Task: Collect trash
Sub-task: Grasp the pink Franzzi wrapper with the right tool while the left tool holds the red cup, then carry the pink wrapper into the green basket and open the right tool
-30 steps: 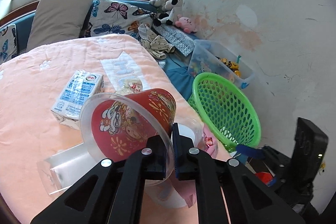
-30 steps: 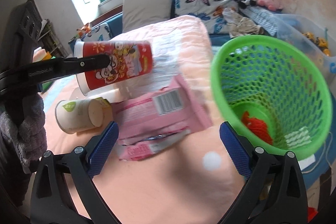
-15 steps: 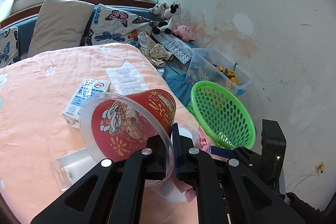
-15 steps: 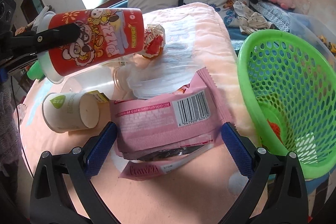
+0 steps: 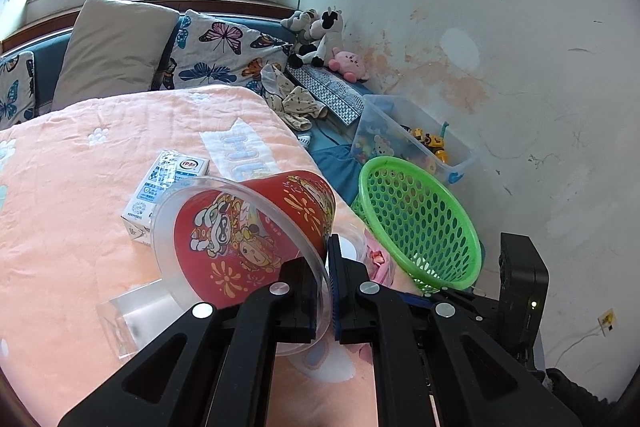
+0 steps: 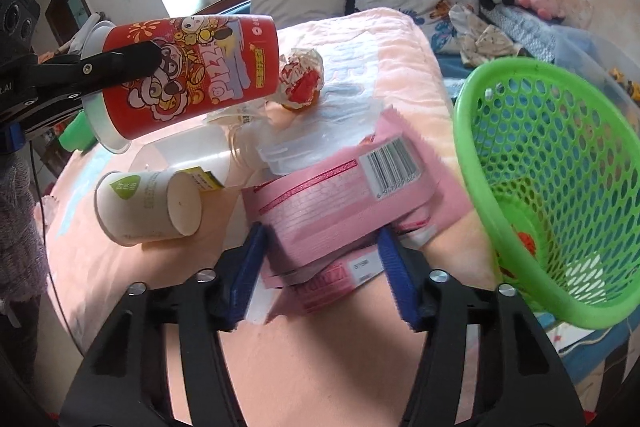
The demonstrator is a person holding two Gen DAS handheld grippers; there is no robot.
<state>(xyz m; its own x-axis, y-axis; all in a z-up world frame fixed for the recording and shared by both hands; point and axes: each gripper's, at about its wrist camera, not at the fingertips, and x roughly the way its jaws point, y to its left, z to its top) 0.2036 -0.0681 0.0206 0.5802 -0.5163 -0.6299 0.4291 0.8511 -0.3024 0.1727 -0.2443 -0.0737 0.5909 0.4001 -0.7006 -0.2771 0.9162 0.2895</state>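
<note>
My left gripper (image 5: 325, 291) is shut on the clear lid rim of a red snack can (image 5: 256, 227), holding it tilted above the peach tablecloth. The right wrist view shows that can (image 6: 192, 75) in the air at the upper left. My right gripper (image 6: 324, 277) is closing its jaws on a pink snack bag (image 6: 340, 195), and both blue pads touch the bag's sides. The bag lies on the table edge beside a green mesh basket (image 6: 560, 187), which holds a few scraps. From the left wrist view the basket (image 5: 416, 223) stands below the table's right edge.
A tipped paper cup (image 6: 148, 207), a clear plastic tub (image 6: 320, 143), a clear bottle (image 6: 188, 155) and a red-and-white wrapper (image 6: 300, 83) lie around the bag. A milk carton (image 5: 164, 187) lies further back. Cushions, plush toys and a toy bin line the wall.
My right gripper moved in over the pink bag and its jaws narrowed from wide open onto the bag's sides. My left gripper drew back and up a little with the can.
</note>
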